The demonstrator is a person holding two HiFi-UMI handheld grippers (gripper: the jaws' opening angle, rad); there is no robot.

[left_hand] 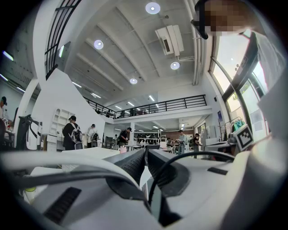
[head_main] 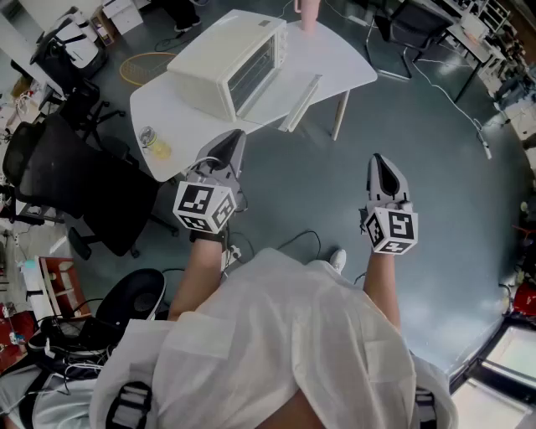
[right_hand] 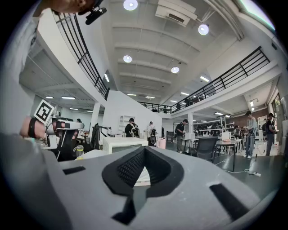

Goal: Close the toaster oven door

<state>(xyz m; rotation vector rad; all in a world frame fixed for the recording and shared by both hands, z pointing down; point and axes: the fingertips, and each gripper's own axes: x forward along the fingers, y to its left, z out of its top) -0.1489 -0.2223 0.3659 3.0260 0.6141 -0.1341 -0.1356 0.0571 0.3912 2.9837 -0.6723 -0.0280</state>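
Observation:
The cream toaster oven (head_main: 222,63) stands on a white table (head_main: 172,126) at the top of the head view. Its glass door (head_main: 301,102) hangs open, folded down over the table's near edge. My left gripper (head_main: 233,142) is in the air just short of the table's front, its jaws shut with nothing between them. My right gripper (head_main: 379,163) hovers over the floor farther right, well short of the door, also shut and empty. In the right gripper view the oven (right_hand: 120,144) shows beyond the closed jaws (right_hand: 145,149).
A small jar (head_main: 151,141) sits near the table's front left corner and a pink cup (head_main: 307,12) at its far edge. A black office chair (head_main: 75,180) stands left of me, another chair (head_main: 414,25) at the far right. Cables lie on the grey floor.

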